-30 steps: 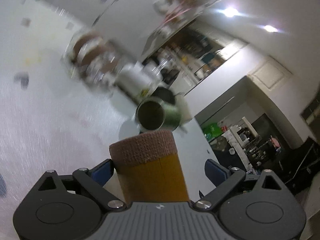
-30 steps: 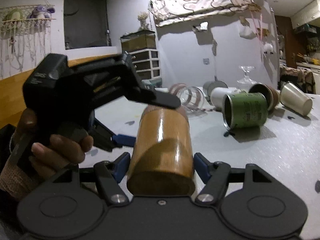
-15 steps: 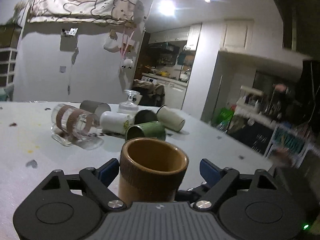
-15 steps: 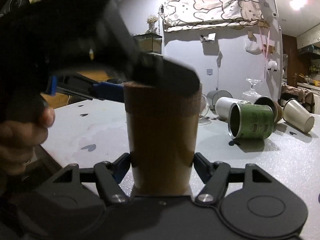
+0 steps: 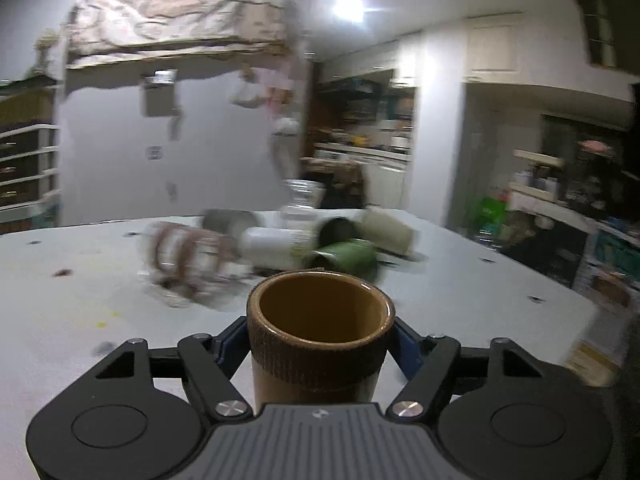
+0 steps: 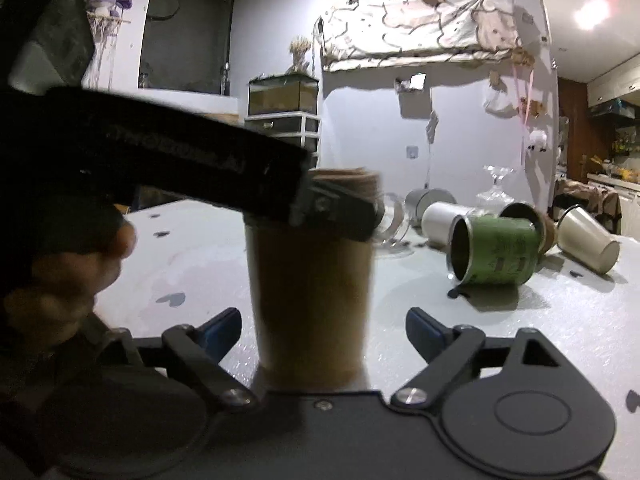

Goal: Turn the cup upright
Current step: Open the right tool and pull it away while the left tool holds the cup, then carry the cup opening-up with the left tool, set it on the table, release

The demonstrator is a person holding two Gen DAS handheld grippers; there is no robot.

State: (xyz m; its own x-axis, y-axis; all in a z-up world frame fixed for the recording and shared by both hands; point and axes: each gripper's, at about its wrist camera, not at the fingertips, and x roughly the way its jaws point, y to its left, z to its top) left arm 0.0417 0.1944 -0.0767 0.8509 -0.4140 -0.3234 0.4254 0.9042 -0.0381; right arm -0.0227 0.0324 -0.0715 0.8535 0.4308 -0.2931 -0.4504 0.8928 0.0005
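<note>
A tall brown cup with a darker textured band at its rim stands upright, mouth up, on the white table. In the left wrist view the cup (image 5: 318, 344) sits between my left gripper's blue pads, which press on its band; my left gripper (image 5: 318, 338) is shut on it. In the right wrist view the cup (image 6: 310, 280) stands between my right gripper's blue pads with a gap on each side; my right gripper (image 6: 324, 326) is open. The left gripper's black body (image 6: 160, 164) crosses the cup's top there.
Several cups lie on their sides further back: a green mug (image 6: 496, 250), a white cup (image 6: 440, 218), a cream cup (image 6: 588, 242), a brown cup (image 6: 528, 216) and a clear banded glass (image 5: 188, 258). A glass stand (image 6: 498, 184) stands behind them. The table's right edge (image 5: 560, 292) is close.
The cup was turned from lying to upright, held by both grippers. My right gripper's pads have now opened away from it, while my left gripper still holds the rim band.
</note>
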